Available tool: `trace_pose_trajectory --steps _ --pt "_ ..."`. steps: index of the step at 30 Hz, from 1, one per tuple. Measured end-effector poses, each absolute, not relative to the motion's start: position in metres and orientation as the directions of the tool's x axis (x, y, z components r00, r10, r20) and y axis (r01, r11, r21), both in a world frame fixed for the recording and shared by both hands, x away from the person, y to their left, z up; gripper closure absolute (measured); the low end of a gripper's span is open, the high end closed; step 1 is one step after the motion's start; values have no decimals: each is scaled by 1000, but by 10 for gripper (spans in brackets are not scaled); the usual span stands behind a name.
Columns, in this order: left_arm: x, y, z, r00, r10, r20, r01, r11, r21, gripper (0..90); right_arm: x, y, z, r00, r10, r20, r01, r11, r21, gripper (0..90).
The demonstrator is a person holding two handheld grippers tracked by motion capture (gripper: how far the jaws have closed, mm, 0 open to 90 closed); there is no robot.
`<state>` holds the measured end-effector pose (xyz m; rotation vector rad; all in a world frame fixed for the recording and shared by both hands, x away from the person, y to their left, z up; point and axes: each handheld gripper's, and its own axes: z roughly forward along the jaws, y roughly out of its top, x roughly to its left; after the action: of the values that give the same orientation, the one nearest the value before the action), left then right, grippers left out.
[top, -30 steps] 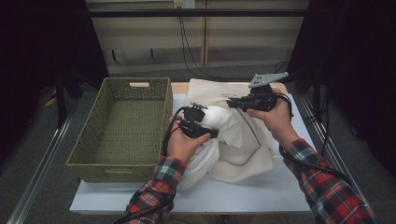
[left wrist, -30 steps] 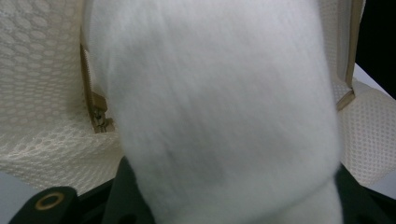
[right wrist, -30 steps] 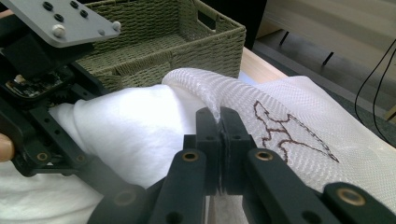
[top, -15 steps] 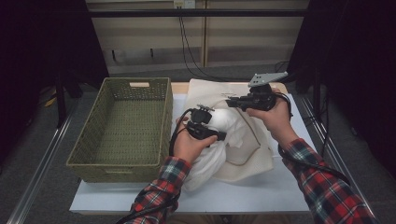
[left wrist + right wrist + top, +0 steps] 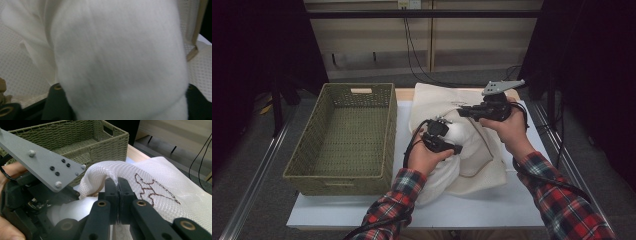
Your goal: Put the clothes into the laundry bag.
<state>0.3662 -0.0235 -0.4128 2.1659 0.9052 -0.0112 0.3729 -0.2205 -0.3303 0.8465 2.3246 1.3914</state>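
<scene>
High view: stuffing a white cloth into a mesh bag on the table, seemingly about midway. Pinching the bag's edge with the right gripper, jaws shut tight on a fold of mesh in the right gripper view, lifting it to keep the mouth open. Pushing the bundled cloth toward that mouth with the left gripper, just beside the raised edge. Bulging between and over the left jaws in the left gripper view, with cloth hiding the pads; jaws having just been opening with the cloth between them, though whether pressing on it or already letting go cannot be told. Judging by the high view, getting the leading part of the cloth to the opening, with a good deal of white fabric trailing toward the person outside it. Remaining, by this reading: working the rest inside, then releasing the edge. Standing unused to the left, a woven basket, nothing in it.
</scene>
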Motion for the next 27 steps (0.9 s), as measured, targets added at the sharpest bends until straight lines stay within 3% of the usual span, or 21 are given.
trace_pose_trajectory --steps 6,8,13,27 --pt "370 -26 -416 753 596 -279 603 -455 655 263 374 -223 -335 -774 632 41 339 359 870 884" --pt "371 -26 -414 773 593 -225 567 -487 664 177 376 -225 -338 -770 637 43 345 358 867 884" --pt "370 -22 -407 774 598 -206 558 -492 669 78 378 -229 -343 -759 649 56 362 349 864 884" --pt "360 -7 -392 782 570 -251 551 -444 707 35 376 -231 -348 -754 654 57 365 346 865 884"
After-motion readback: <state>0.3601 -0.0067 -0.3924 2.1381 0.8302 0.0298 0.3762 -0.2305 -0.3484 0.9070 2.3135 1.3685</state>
